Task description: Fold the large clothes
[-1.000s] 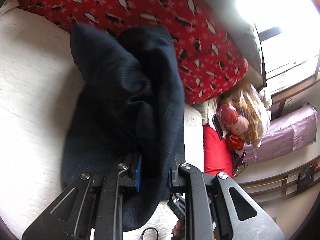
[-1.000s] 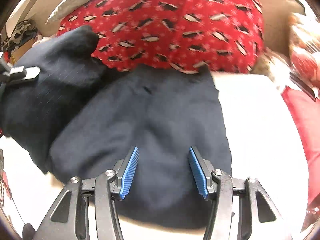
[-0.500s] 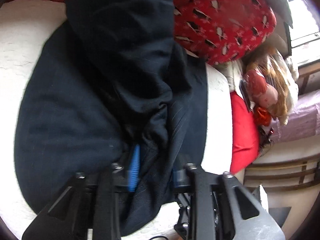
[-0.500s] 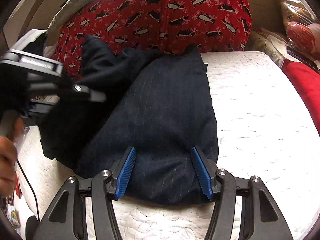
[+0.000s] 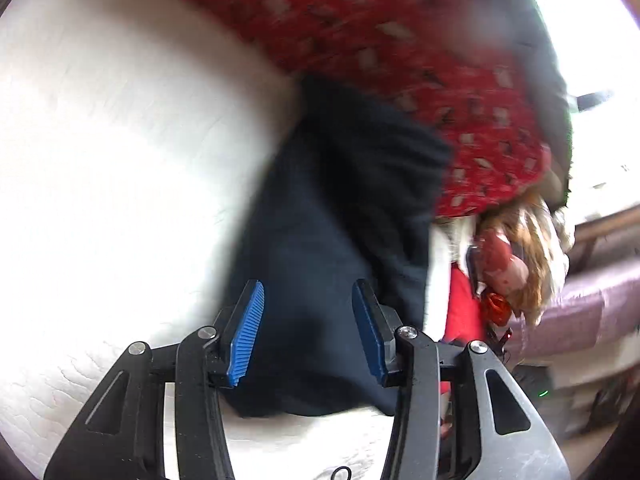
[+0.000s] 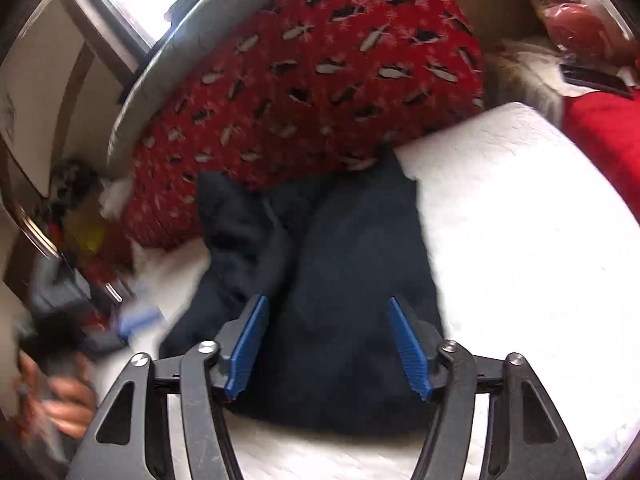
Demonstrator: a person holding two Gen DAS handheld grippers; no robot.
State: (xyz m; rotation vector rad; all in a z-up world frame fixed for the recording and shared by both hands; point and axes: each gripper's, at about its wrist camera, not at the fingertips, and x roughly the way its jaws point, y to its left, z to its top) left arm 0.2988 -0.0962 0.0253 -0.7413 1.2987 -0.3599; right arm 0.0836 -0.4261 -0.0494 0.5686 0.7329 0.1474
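Observation:
A dark navy pinstriped garment [image 5: 340, 220] lies folded on the white quilted bed [image 5: 120, 160]. My left gripper [image 5: 307, 288] hovers at its near end. Its jaws are opening, and the blue pads stand apart with no cloth pressed between them. In the right wrist view the same garment [image 6: 352, 248] lies below my right gripper [image 6: 328, 304]. That gripper's jaws are also opening, wide over the cloth and gripping nothing. The left gripper [image 6: 132, 320] shows there as a blur at the left edge, held by a hand [image 6: 60, 400].
A big red penguin-print cushion [image 6: 320, 80] leans along the back of the bed, against the garment's far end. A red pillow [image 6: 608, 140] and a wrapped doll [image 5: 516, 256] lie at the right. White mattress [image 6: 520, 240] stretches to the garment's right.
My left gripper let go of the raised fold, opened and drew back off the cloth; the fold now lies on the garment. The right gripper's jaws widened and the view rolled.

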